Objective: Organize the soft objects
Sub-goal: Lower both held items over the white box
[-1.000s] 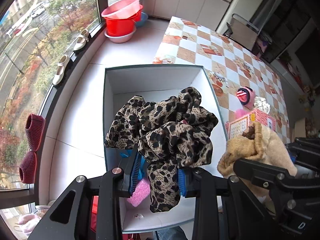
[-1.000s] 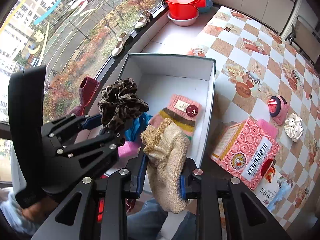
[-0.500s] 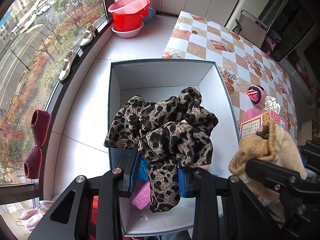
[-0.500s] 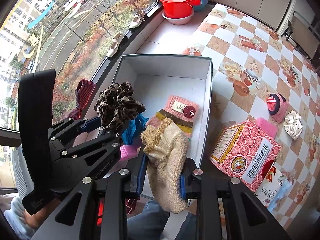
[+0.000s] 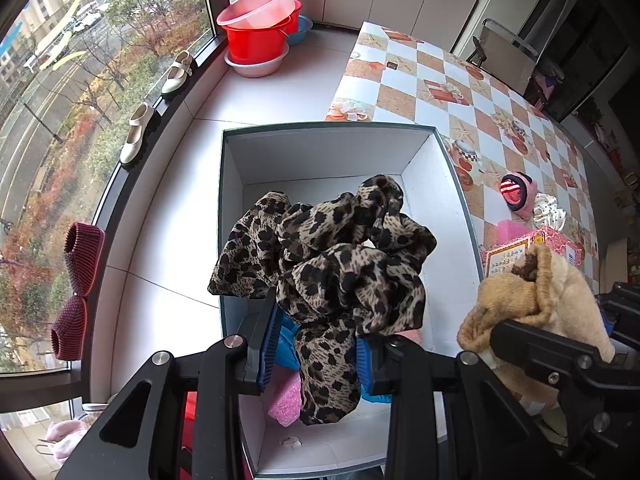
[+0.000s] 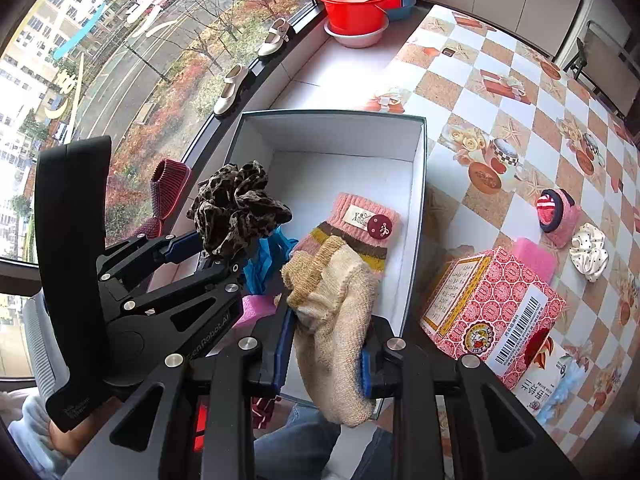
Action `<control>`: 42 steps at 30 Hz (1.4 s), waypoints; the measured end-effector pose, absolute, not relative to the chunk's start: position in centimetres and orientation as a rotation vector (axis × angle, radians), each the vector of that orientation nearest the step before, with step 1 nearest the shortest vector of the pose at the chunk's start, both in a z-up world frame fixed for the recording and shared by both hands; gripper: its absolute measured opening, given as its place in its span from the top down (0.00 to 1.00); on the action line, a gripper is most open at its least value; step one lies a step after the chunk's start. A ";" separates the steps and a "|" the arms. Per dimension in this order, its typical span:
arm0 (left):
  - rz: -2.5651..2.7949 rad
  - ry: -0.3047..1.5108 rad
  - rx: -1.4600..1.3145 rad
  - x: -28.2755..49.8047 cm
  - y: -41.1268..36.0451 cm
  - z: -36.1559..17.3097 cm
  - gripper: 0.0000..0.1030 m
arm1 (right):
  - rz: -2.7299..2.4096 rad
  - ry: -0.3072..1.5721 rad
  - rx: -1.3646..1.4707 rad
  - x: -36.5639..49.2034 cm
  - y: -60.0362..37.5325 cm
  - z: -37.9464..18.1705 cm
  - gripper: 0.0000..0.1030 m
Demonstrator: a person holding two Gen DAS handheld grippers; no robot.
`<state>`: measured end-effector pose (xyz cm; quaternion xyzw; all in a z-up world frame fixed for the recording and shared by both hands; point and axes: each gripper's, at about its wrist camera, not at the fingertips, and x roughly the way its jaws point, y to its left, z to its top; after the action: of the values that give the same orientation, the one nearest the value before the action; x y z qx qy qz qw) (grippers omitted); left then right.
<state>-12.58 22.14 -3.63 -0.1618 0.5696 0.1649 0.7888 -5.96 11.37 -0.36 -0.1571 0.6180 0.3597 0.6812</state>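
My left gripper is shut on a leopard-print scrunchie and holds it above the near end of a white open box. The scrunchie also shows in the right wrist view. My right gripper is shut on a beige knit sock, held over the box's near edge. The sock also shows in the left wrist view. In the box lie a pink striped sock, a blue cloth and a pink fuzzy item.
On the checkered tablecloth to the right are a pink patterned carton, a pink-and-red scrunchie, a white dotted scrunchie and a pink sponge. Red and pink basins stand on the sill. Shoes line the window ledge.
Both grippers have drawn back and risen slightly with their loads; the box looks a little farther away. Both grips are unchanged.
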 end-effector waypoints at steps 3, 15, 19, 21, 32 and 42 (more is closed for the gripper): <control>0.358 1.229 -0.346 -12.5 22.3 -3.7 0.66 | 0.808 1.388 -0.351 -5.9 11.4 -0.4 0.73; 0.367 1.234 -0.345 -11.8 22.9 -4.0 0.66 | 0.802 1.388 -0.365 -5.6 12.1 -0.9 0.73; 0.370 1.233 -0.335 -11.1 23.2 -4.0 0.66 | 0.800 1.380 -0.377 -5.6 12.6 -1.1 0.73; 0.373 1.235 -0.334 -10.7 23.5 -4.1 0.66 | 0.794 1.376 -0.379 -5.4 12.7 -1.2 0.73; 0.381 1.241 -0.323 -9.8 24.0 -4.3 0.66 | 0.786 1.373 -0.390 -5.0 13.0 -1.5 0.73; 0.385 1.242 -0.328 -9.6 24.0 -4.5 0.66 | 0.782 1.385 -0.402 -4.8 13.0 -2.0 0.73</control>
<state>-9.62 24.04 -4.49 -0.1520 0.5754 0.1782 0.7836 -4.76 12.96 -2.00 -0.1793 0.6174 0.3487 0.6820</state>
